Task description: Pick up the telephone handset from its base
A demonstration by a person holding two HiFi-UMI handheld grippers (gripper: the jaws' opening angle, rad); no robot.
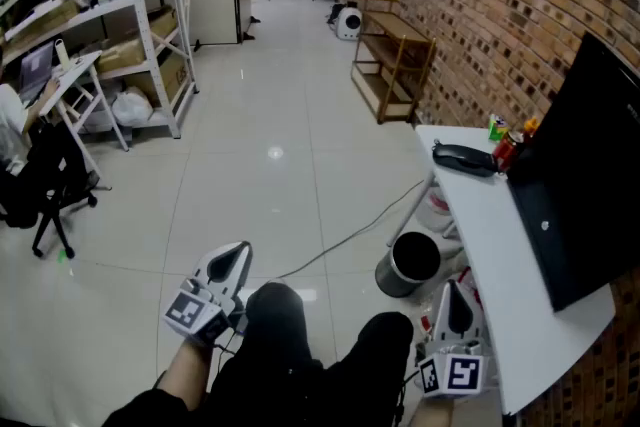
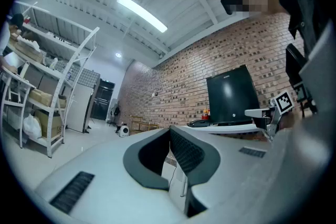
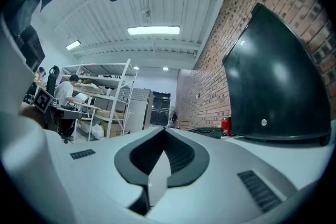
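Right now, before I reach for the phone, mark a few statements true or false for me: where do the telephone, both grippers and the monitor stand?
1. The telephone lies at the far end of the white table, with no gripper on it. True.
2. The left gripper holds the telephone. False: its jaws are shut on nothing, and it is out over the floor, away from the table.
3. The right gripper has its jaws together and empty. True.
4. The monitor stands on the floor. False: it stands on the table.
5. A red can stands beside the telephone. True.
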